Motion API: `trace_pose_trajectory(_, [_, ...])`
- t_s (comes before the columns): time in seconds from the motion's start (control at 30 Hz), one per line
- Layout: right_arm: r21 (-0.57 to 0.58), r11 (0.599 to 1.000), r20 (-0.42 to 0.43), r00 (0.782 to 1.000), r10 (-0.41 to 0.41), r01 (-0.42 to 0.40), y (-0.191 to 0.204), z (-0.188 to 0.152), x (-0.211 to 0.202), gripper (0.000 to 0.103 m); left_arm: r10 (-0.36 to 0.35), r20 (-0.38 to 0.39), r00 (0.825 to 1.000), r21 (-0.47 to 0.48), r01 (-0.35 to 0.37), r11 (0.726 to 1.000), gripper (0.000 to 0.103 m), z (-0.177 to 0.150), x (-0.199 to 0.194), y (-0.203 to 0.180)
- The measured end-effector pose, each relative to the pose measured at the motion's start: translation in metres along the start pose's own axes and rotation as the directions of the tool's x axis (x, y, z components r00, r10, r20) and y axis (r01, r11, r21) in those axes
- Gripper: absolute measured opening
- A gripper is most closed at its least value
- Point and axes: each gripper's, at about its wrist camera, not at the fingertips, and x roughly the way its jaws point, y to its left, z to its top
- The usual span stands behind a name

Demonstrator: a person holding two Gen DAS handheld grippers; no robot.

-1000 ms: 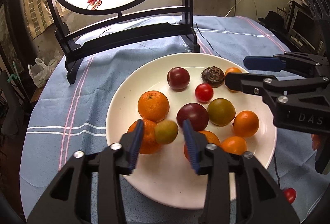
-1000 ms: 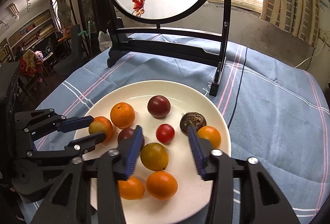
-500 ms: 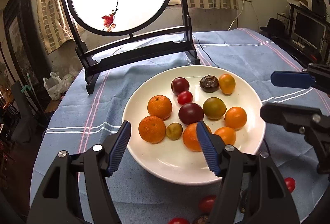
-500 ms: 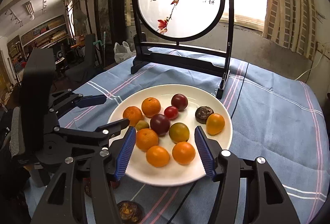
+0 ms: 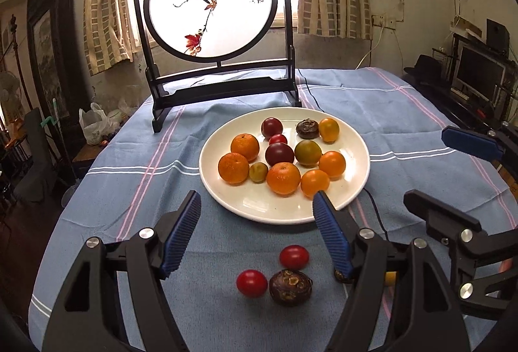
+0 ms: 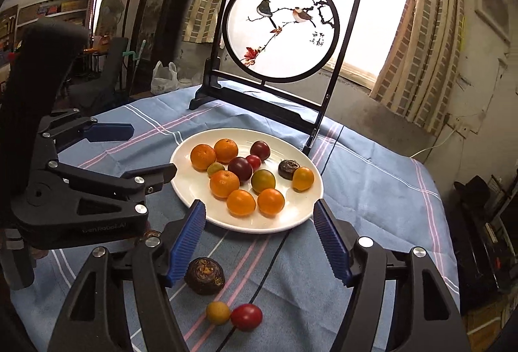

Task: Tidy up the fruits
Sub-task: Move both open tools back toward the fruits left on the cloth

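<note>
Fruit-laden plate (image 5: pixel 356 138) between empty tools

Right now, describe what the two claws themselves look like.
Both match: black angular plastic frames with silver screw heads and two fingers faced with ribbed blue pads. The left claw shows faint pale lettering on its side in the right wrist view. The right claw looks identical.

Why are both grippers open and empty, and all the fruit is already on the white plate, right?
Not quite. Both grippers are open and empty, but some fruit lies on the blue striped tablecloth, off the round white plate. The left wrist view shows two red cherry tomatoes and a dark brown wrinkled fruit there.
</note>
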Motion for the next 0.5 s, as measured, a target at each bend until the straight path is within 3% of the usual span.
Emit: trace_pose_trajectory(0.5, [-0.016,0.995,0.001,0.995,-0.098,0.098,-0.003,-0.018,-0.026,0.071,0.001,0.020,1.000,-0.006,-0.001,1.000,0.070,-0.008,-0.028,-0.011])
